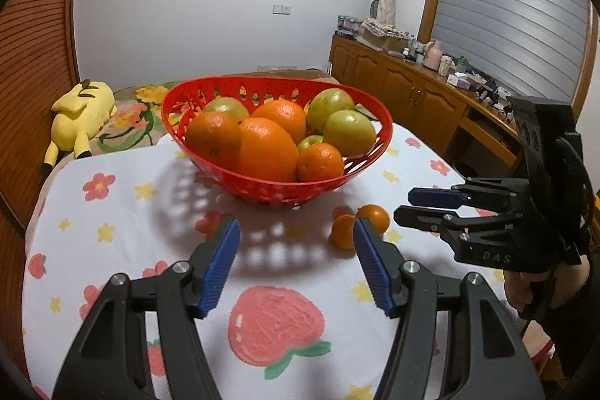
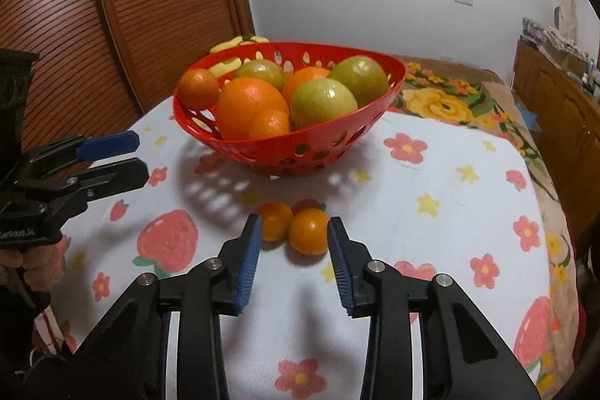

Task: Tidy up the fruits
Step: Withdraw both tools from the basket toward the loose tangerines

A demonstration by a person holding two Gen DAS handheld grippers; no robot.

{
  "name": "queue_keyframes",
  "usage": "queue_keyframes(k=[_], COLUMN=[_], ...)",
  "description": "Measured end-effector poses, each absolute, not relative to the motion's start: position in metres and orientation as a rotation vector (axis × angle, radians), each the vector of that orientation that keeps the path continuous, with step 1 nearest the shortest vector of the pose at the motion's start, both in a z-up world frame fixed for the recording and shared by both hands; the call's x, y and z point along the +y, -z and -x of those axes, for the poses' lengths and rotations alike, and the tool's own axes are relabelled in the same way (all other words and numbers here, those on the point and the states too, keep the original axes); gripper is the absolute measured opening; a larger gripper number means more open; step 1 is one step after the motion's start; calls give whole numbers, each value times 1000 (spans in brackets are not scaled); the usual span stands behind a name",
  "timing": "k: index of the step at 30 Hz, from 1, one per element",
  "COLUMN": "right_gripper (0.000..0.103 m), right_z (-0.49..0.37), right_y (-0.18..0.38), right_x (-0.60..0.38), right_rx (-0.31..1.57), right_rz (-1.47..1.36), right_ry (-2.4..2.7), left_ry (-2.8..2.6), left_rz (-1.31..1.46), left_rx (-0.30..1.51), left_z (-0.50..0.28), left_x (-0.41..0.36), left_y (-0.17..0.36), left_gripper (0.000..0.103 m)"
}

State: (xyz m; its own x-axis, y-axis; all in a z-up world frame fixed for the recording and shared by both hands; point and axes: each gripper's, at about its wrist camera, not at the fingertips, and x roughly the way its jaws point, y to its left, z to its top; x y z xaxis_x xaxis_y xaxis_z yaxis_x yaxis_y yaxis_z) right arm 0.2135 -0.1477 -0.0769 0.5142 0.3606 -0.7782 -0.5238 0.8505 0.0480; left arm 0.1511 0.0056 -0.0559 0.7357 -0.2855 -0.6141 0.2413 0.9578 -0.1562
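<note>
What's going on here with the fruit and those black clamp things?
A person is tidying fruit with a handheld tool in each hand. The red basket on the flowered tablecloth already holds oranges and green fruits. Two small oranges lie touching on the cloth in front of it. The right tool is open and aimed at them; the left tool is open and empty.

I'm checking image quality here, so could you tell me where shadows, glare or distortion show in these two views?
Left wrist view: the red basket casts a dappled, hole-patterned shadow on the tablecloth; fisheye bends the room edges. Right wrist view: the same dappled shadow, small glare on the green fruit, dark corners.
</note>
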Motion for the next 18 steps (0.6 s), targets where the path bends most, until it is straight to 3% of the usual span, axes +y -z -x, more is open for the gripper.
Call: queue_keyframes(k=[18], right_gripper=[35], right_z=[-237], right_y=[104], right_x=[-144], right_rx=[964], right_rz=[213], right_ry=[-537], left_ry=[281], left_rz=[78], left_rx=[713], left_z=[-151], left_x=[9], left_y=[68], left_gripper=[62])
